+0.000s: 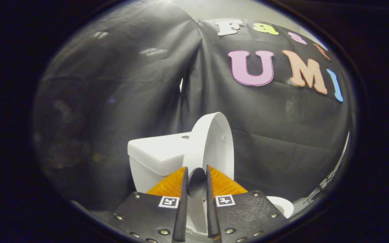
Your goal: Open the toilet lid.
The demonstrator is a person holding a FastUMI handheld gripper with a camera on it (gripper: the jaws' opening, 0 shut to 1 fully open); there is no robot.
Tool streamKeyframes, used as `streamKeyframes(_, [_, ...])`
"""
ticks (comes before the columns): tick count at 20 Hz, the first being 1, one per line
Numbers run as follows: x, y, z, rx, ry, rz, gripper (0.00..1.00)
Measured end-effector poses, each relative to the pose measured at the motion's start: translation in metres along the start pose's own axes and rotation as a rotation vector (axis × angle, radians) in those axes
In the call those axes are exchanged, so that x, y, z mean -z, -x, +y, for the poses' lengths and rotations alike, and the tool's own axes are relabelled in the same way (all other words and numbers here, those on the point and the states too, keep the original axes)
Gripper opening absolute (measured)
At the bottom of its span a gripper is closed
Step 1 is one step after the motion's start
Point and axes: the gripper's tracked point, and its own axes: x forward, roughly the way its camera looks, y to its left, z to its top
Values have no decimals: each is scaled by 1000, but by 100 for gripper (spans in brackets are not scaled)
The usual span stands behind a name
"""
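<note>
Where the black cloth wall [113, 84] hangs in folds, a white toilet tank [154, 152] stands against it, its flat top facing up. Just right of the tank, the toilet lid [211, 141] is raised nearly upright (edge-on, leaning toward the tank). The tool [197, 175] grips the lid's lower edge, both fingers pressing on it. Lower right, part of the white seat rim [282, 206] shows.
</note>
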Motion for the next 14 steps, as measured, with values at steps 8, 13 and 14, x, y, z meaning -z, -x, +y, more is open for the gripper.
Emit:
streamKeyframes(8, [-6,12,-8,-5,-38,-13,88])
streamKeyframes(13, [-8,31,-31,-5,-8,-25,100])
streamKeyframes(14, [-9,36,-38,-6,-12,-31,100])
